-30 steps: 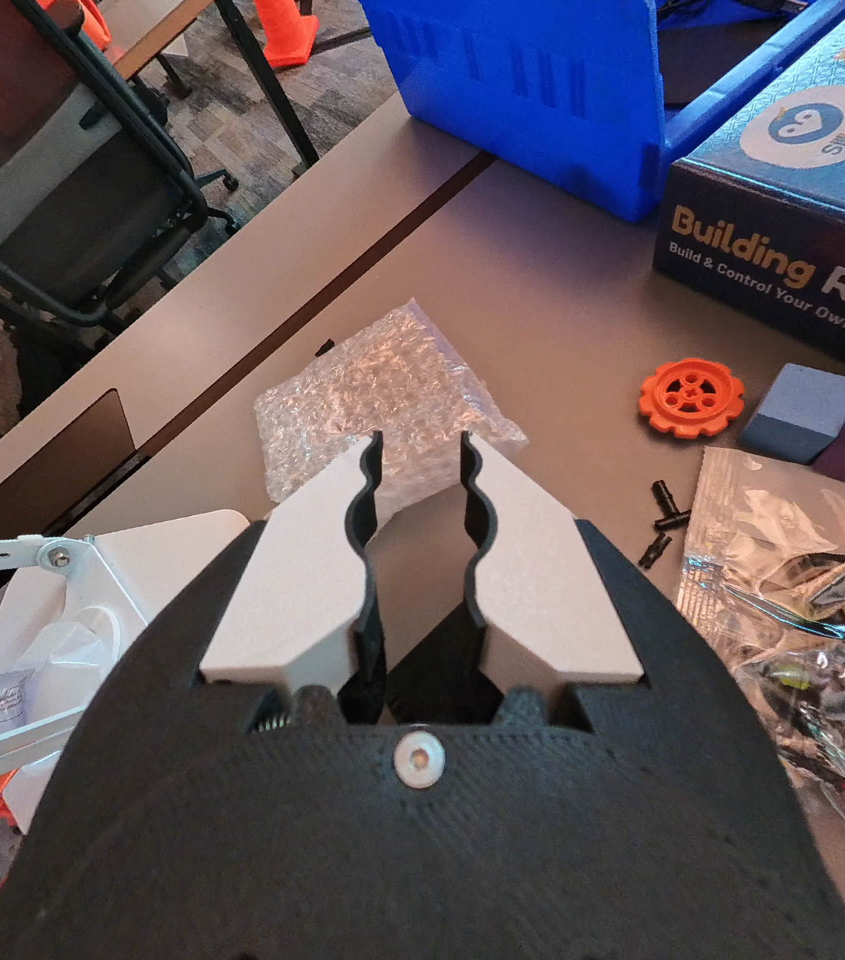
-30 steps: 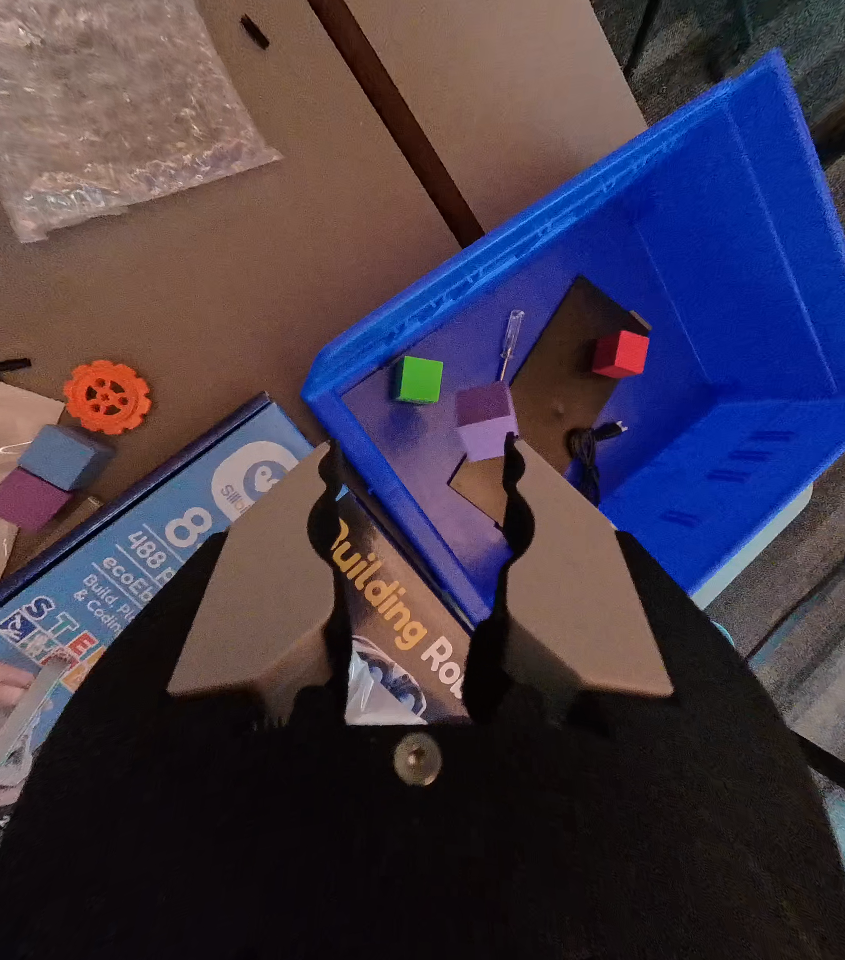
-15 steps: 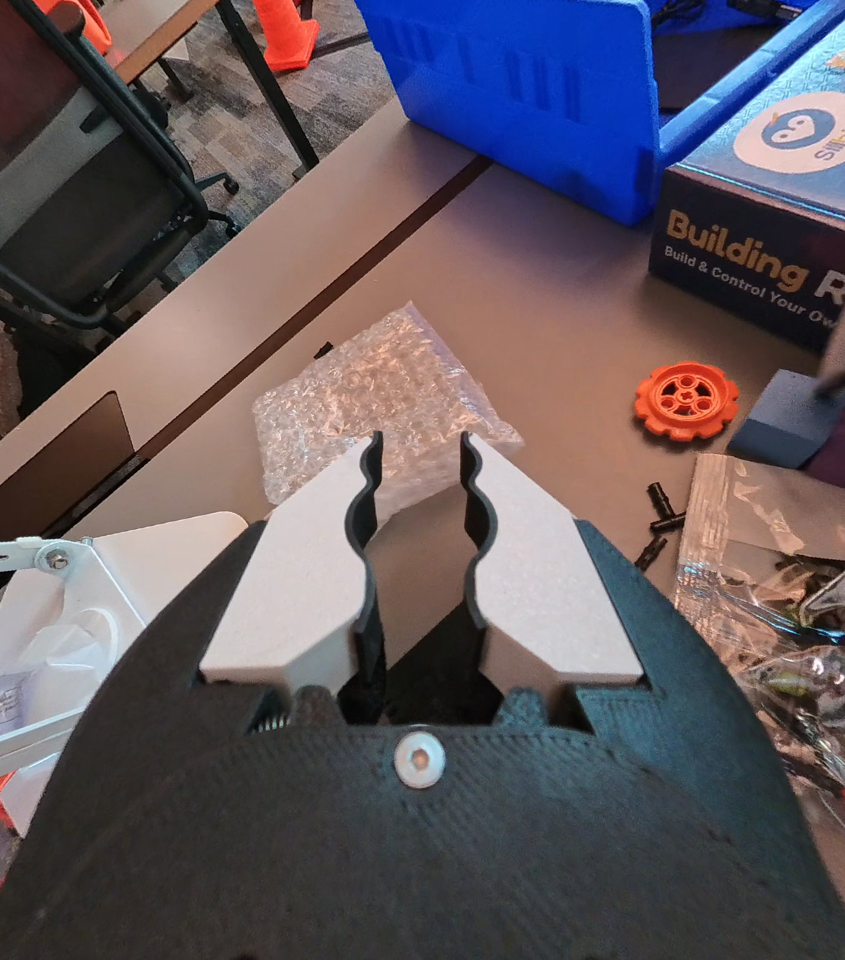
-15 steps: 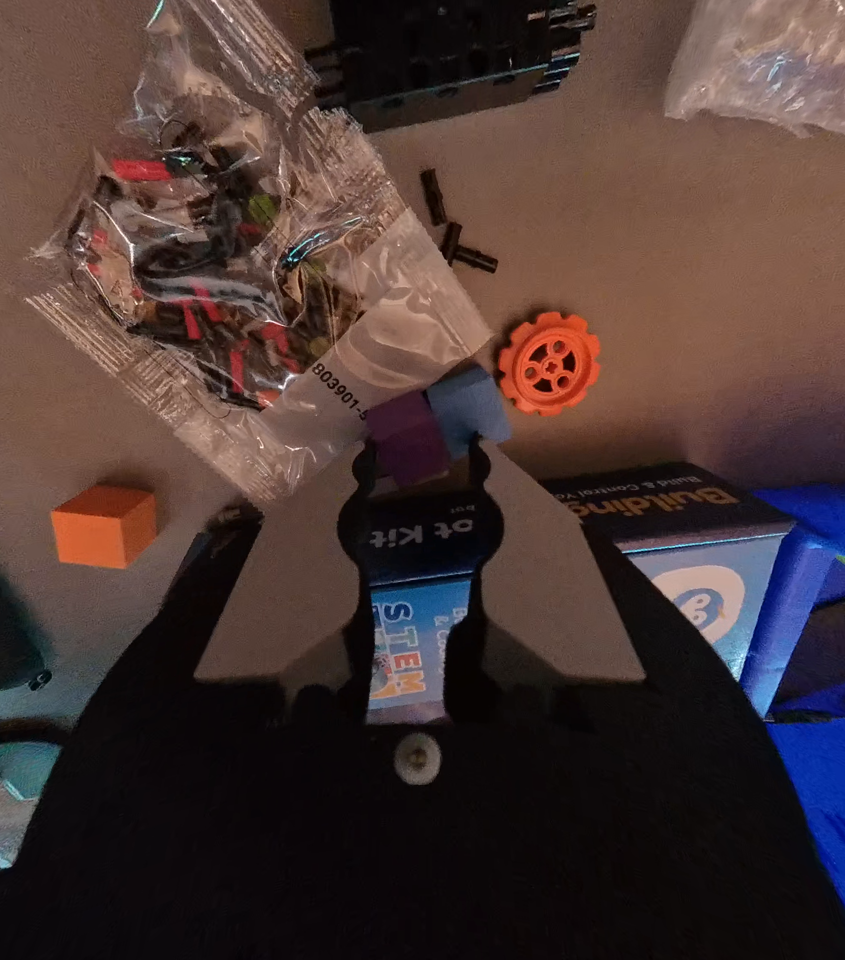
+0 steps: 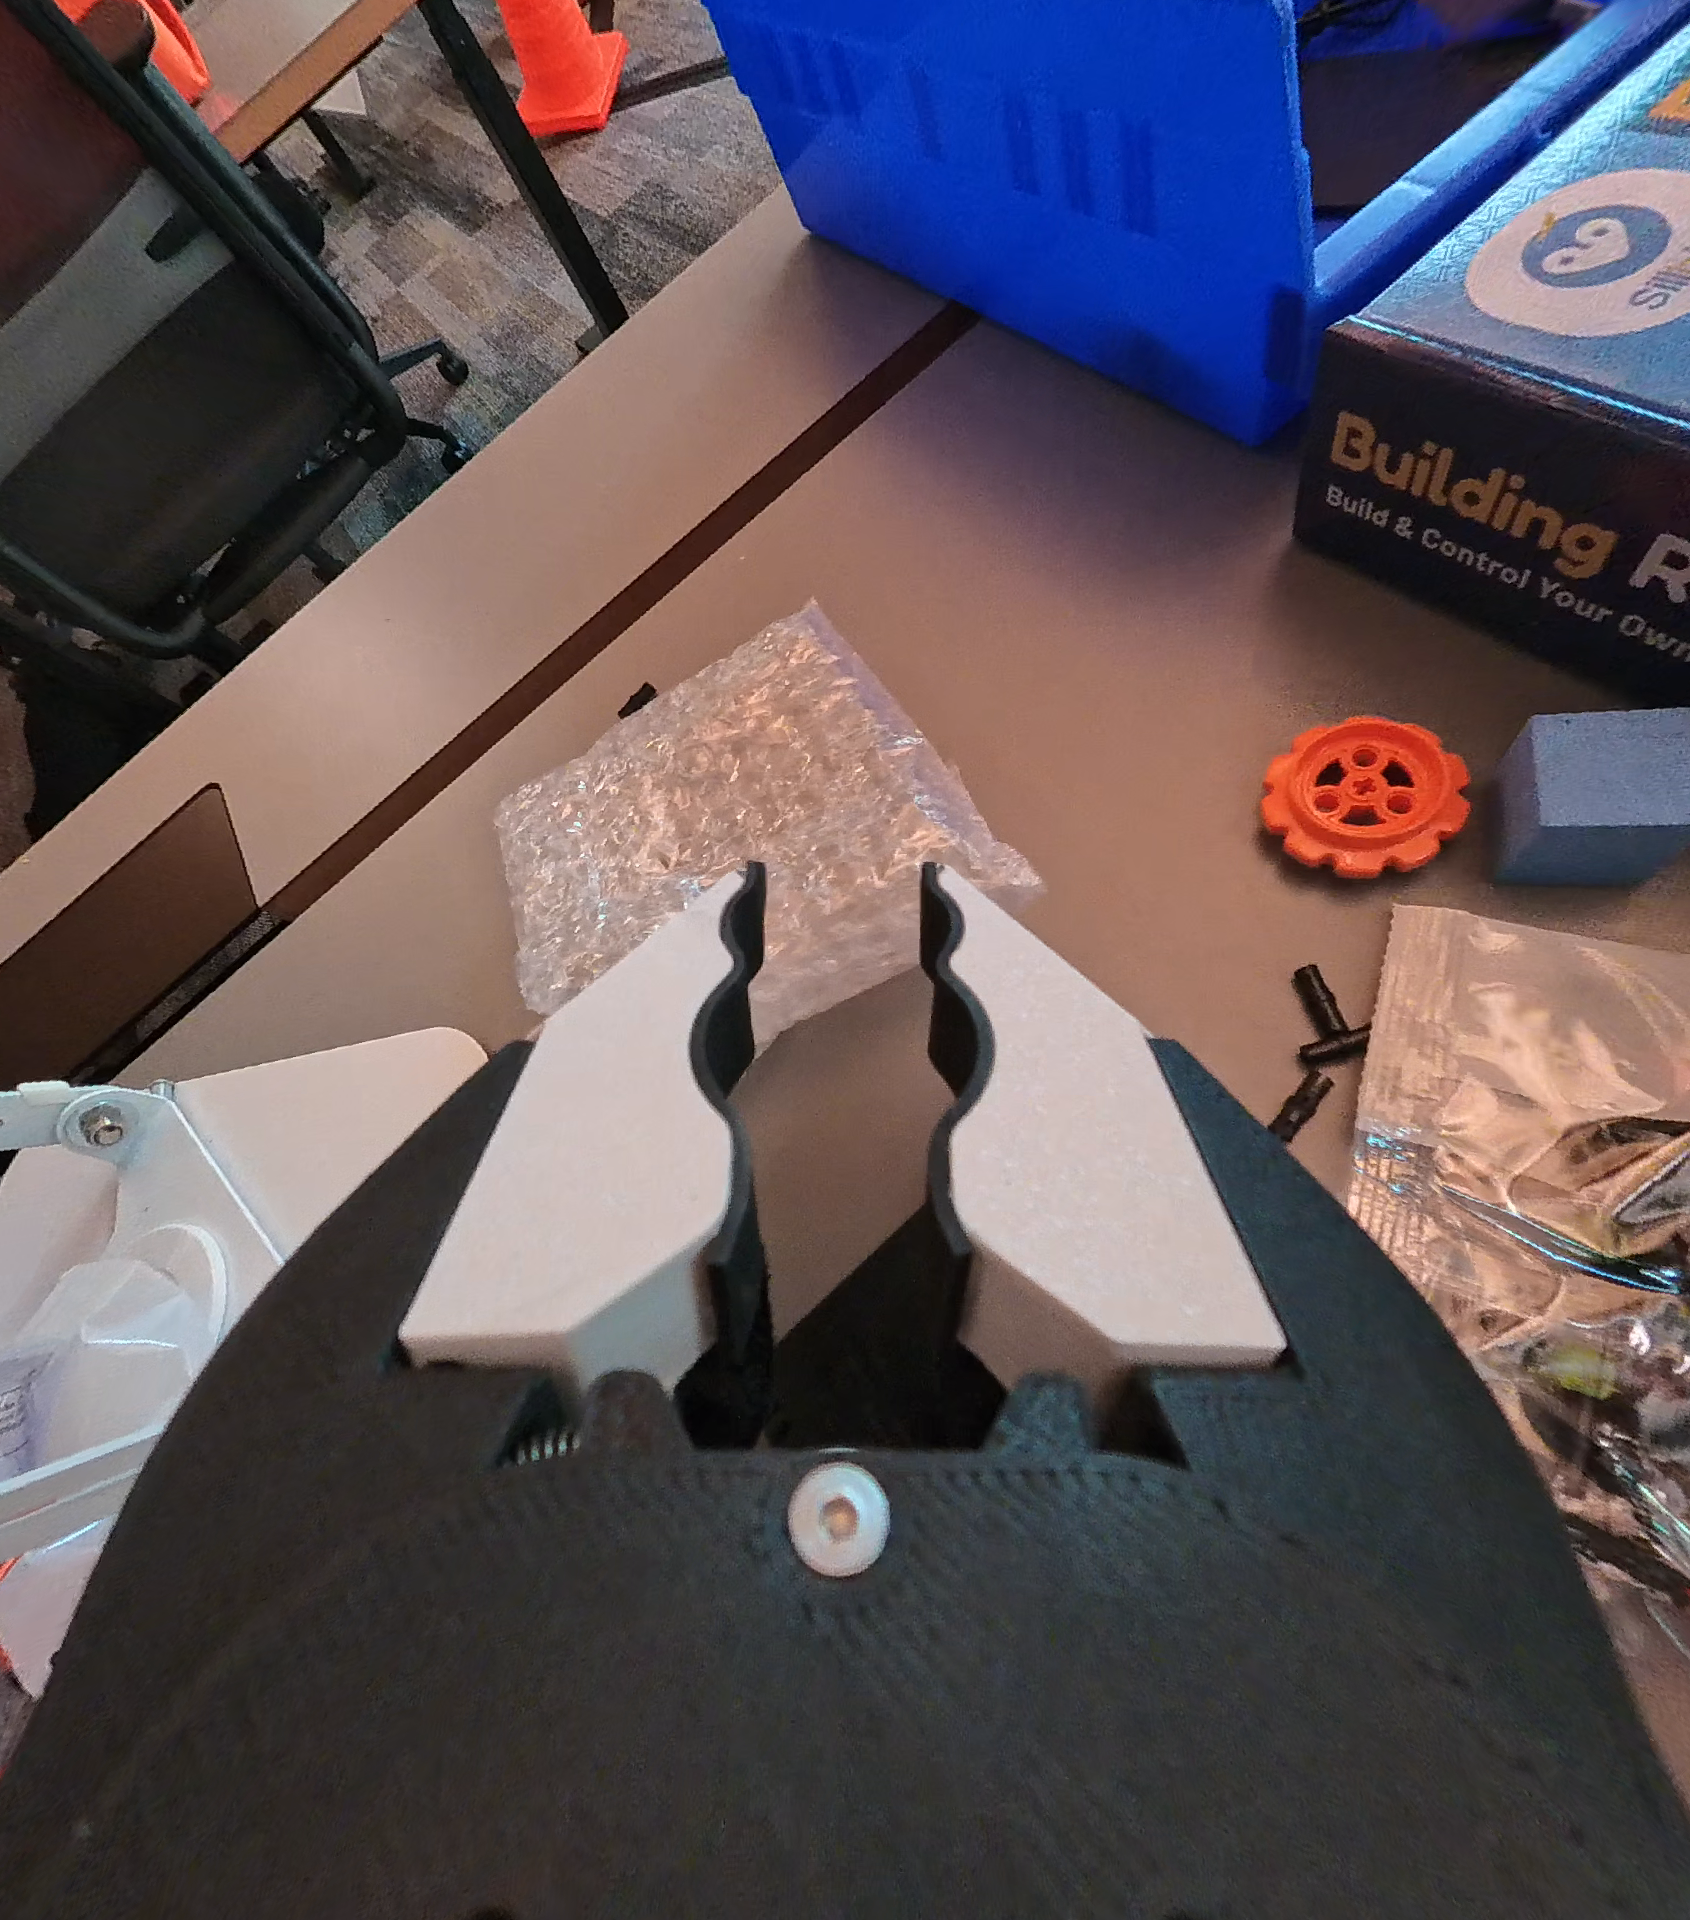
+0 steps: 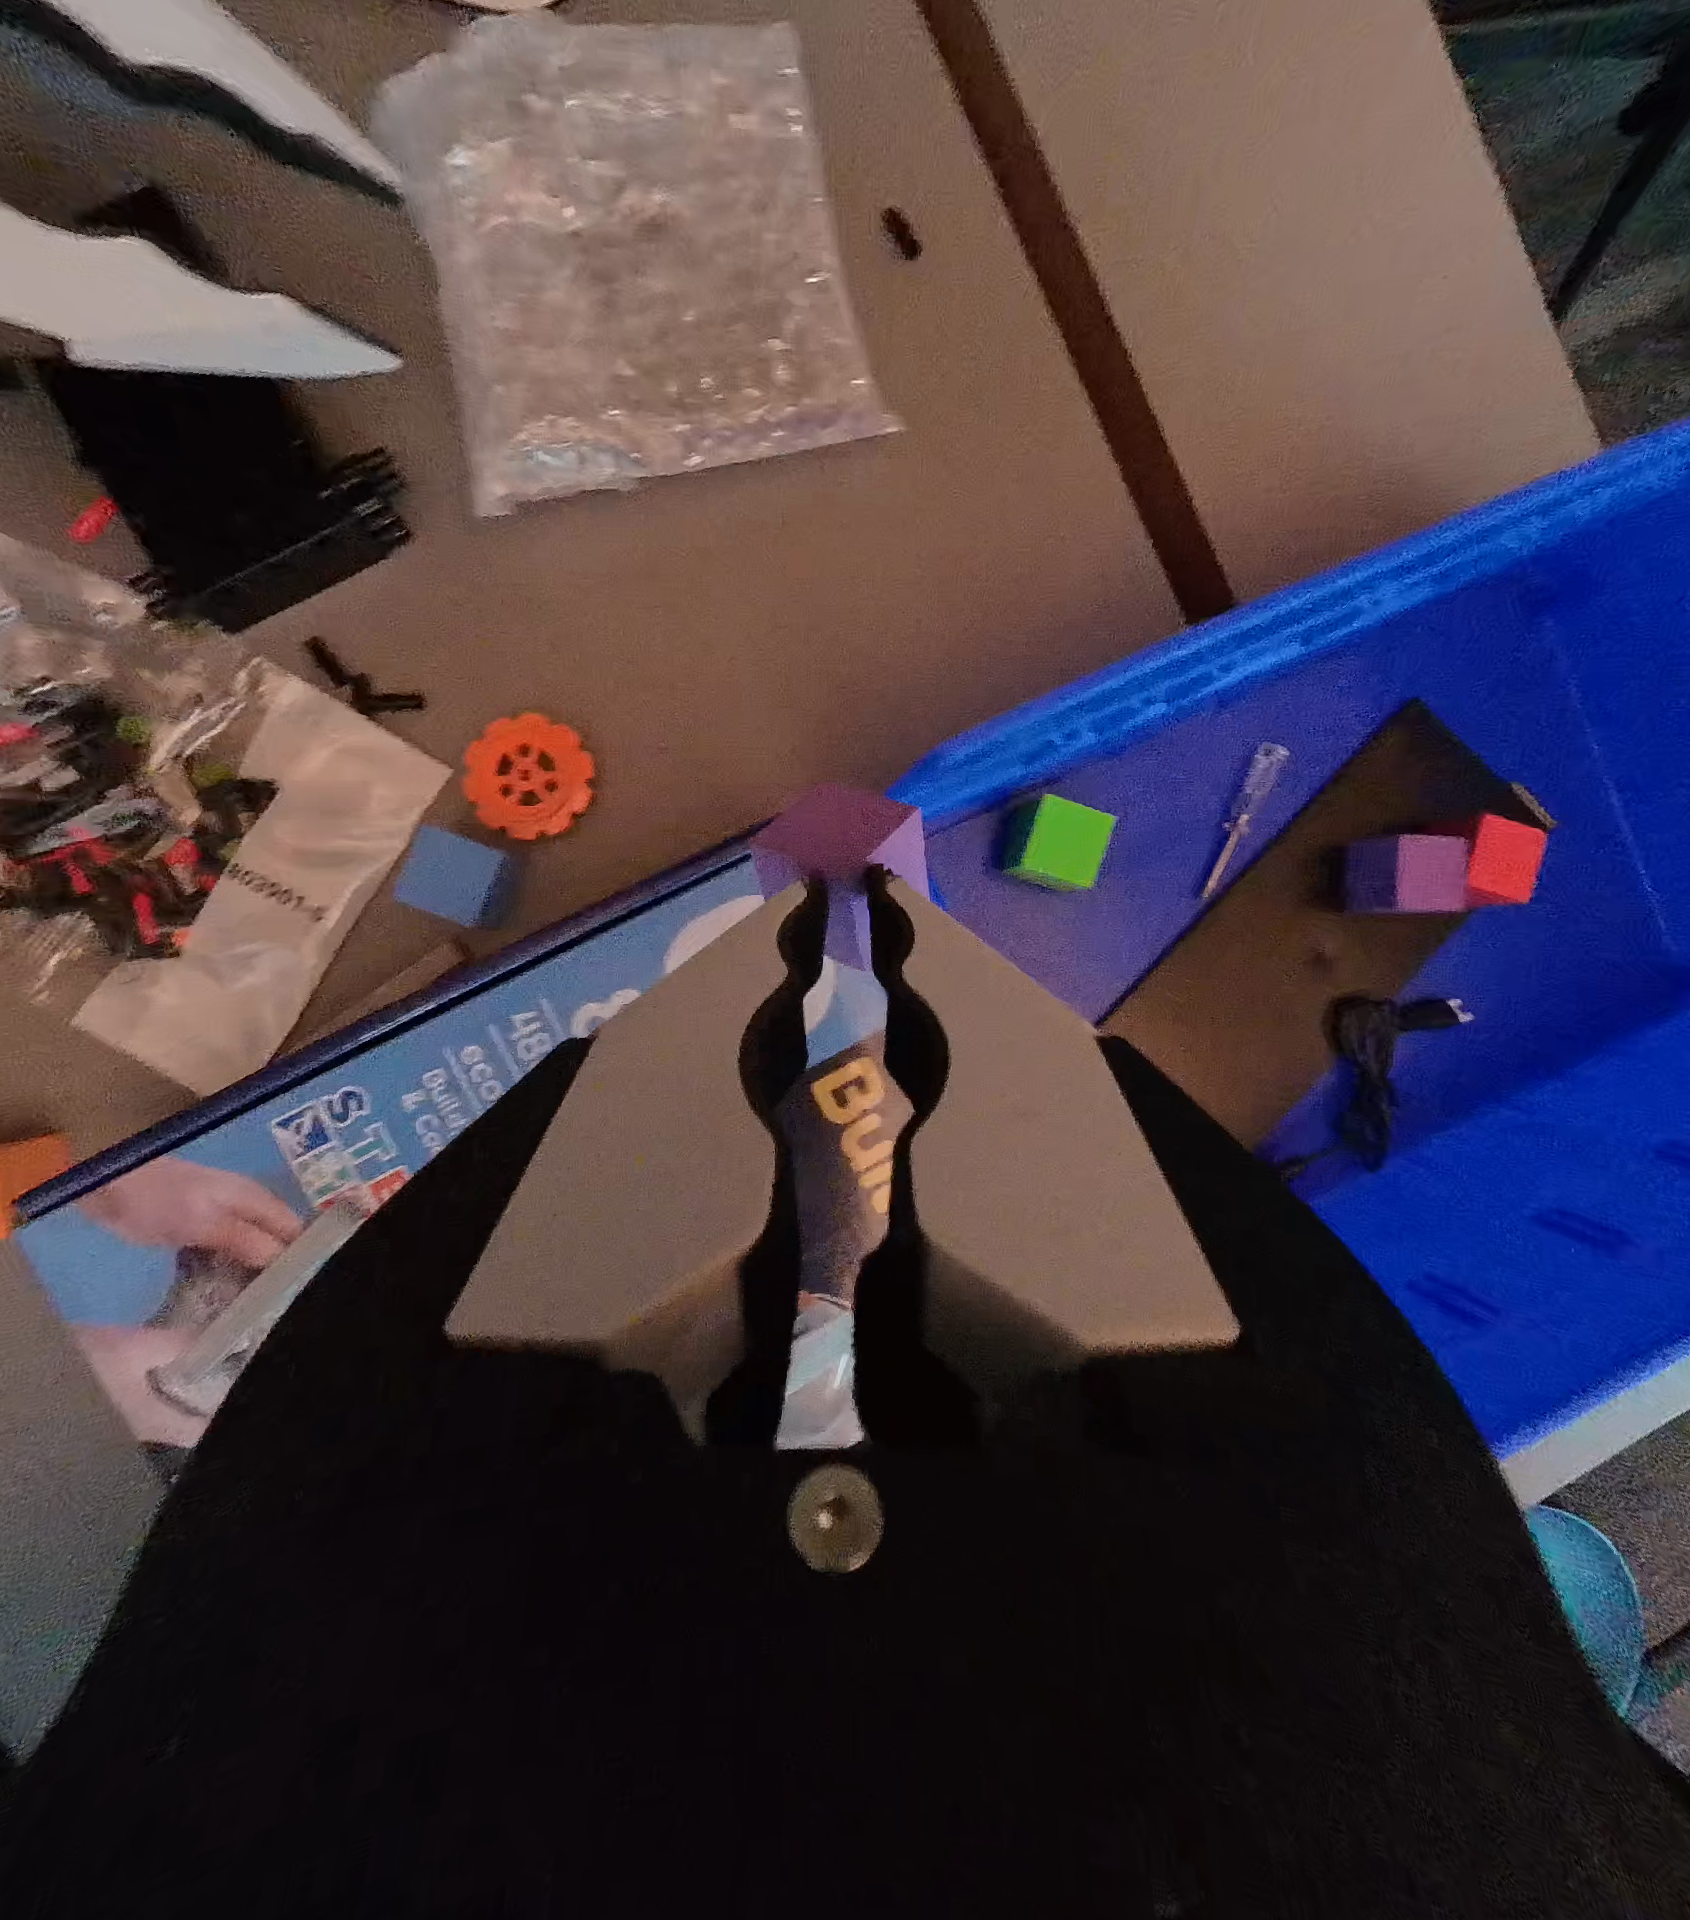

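In the left wrist view the left gripper [image 5: 841, 883] hangs with fingers parted and empty before a bubble-wrap bag [image 5: 737, 790] at frame centre, while in the right wrist view the right gripper [image 6: 846, 881] pinches a purple cube [image 6: 836, 831] at centre, above the blue bin's [image 6: 1599, 1143] rim.

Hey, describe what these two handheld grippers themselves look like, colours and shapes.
Both match. The left gripper has a broad, rounded black textured body with a silver screw at its centre, and two pale wedge-shaped fingers edged with wavy black pads. The right gripper looks the same, though dimmer. No cables or sleeves show.
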`<action>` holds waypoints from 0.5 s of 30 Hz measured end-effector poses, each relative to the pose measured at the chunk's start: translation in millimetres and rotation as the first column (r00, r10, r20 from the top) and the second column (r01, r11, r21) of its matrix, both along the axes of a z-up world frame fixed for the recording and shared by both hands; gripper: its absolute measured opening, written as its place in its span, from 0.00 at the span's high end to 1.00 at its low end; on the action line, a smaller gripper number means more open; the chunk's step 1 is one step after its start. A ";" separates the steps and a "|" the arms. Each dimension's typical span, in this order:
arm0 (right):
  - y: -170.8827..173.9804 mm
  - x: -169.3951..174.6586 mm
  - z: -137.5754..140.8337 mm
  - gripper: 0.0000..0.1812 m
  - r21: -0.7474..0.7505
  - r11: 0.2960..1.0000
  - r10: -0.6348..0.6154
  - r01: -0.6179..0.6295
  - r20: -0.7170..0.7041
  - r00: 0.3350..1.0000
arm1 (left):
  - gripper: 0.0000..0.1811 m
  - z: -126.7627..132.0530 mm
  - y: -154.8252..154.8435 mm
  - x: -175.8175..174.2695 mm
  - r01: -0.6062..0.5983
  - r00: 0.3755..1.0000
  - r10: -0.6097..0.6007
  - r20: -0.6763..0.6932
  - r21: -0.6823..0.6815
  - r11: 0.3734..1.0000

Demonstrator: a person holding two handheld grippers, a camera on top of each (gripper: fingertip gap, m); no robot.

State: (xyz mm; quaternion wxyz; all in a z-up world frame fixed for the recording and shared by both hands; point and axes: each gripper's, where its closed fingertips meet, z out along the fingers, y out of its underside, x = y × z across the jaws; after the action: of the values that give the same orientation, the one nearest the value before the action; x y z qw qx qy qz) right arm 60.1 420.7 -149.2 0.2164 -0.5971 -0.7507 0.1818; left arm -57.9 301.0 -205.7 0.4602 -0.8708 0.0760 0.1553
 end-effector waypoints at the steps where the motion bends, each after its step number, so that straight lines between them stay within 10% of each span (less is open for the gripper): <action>1: 15.2 -1.4 1.1 0.96 0.003 0.999 -0.038 0.038 -0.016 0.999 | 0.85 -0.7 0.2 0.4 0.001 1.000 -0.001 -0.002 -0.002 1.000; 8: 48.3 9.2 -17.0 0.81 0.100 0.977 -0.192 0.189 0.022 0.981 | 0.85 -3.3 0.9 0.3 0.002 1.000 -0.002 0.006 -0.009 1.000; 15: -98.4 8.0 -51.5 0.76 0.004 0.978 0.206 -0.210 0.162 0.965 | 0.85 -8.6 2.7 4.5 0.012 1.000 -0.012 -0.004 -0.025 1.000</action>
State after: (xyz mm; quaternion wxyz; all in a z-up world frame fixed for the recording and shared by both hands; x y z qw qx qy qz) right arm 68.0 322.3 -200.7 0.1413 -0.5254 -0.8262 0.1466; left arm -53.4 303.7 -214.3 0.4498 -0.8758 0.0841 0.1534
